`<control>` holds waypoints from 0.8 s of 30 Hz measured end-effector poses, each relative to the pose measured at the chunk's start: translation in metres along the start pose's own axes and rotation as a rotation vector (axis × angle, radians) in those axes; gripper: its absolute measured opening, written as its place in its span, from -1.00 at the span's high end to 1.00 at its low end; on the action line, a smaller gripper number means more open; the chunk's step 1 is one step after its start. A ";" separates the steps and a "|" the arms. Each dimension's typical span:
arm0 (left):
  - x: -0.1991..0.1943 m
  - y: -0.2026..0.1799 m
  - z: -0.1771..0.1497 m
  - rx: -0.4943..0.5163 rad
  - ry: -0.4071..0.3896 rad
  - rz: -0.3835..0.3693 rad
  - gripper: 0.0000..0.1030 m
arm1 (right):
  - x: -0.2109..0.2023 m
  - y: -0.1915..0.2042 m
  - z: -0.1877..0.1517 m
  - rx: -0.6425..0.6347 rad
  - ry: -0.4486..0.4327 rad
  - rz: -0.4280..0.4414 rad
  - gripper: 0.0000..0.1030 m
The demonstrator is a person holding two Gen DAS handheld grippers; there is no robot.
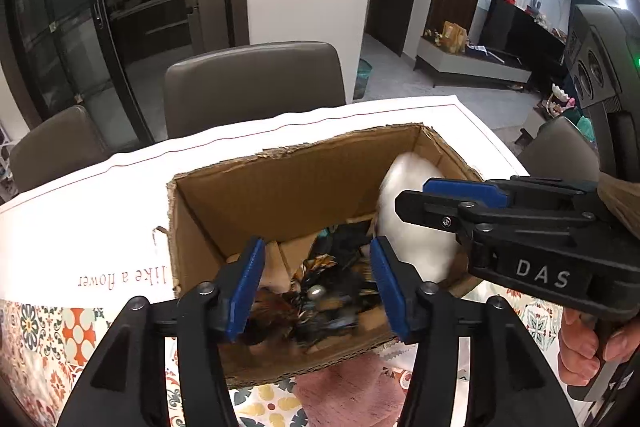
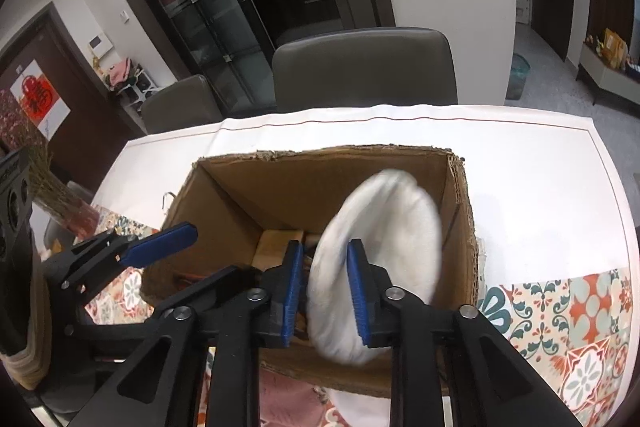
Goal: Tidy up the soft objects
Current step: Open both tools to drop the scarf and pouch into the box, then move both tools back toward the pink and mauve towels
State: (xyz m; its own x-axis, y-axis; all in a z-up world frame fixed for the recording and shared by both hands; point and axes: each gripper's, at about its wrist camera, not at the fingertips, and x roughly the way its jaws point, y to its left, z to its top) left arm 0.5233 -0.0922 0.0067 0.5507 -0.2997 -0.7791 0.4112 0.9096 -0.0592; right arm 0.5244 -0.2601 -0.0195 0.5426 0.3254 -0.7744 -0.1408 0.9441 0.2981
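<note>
An open cardboard box (image 1: 280,183) (image 2: 320,171) stands on the table. My left gripper (image 1: 318,287) is open and empty above the box's near side, over a dark patterned fabric piece (image 1: 320,291) that lies inside. My right gripper (image 2: 326,291) is open over the box's right half; it also shows in the left wrist view (image 1: 420,199). A white round soft pad (image 2: 380,247) (image 1: 412,227) is between and beyond its fingers, blurred, inside the box; the jaws stand apart from it. A pink soft cloth (image 1: 352,387) (image 2: 292,403) lies in front of the box.
The table has a white cloth (image 1: 100,211) and a patterned tile cover (image 2: 572,327). Grey chairs (image 1: 252,83) stand behind the table. A vase with dried stems (image 2: 60,195) stands at the left. Another white item (image 2: 360,407) lies by the pink cloth.
</note>
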 end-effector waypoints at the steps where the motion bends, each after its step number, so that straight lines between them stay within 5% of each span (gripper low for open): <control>1: -0.001 0.000 0.000 -0.001 -0.002 0.006 -0.11 | -0.001 0.000 0.001 0.006 0.000 0.006 0.39; 24: -0.079 0.002 -0.032 -0.035 -0.107 0.143 -0.12 | -0.056 0.038 -0.025 -0.014 -0.120 -0.066 0.36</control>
State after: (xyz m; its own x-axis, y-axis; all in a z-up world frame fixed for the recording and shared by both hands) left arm 0.4574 -0.0573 0.0476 0.6766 -0.1941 -0.7103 0.2991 0.9539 0.0242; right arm 0.4685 -0.2414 0.0210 0.6463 0.2549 -0.7192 -0.1127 0.9641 0.2404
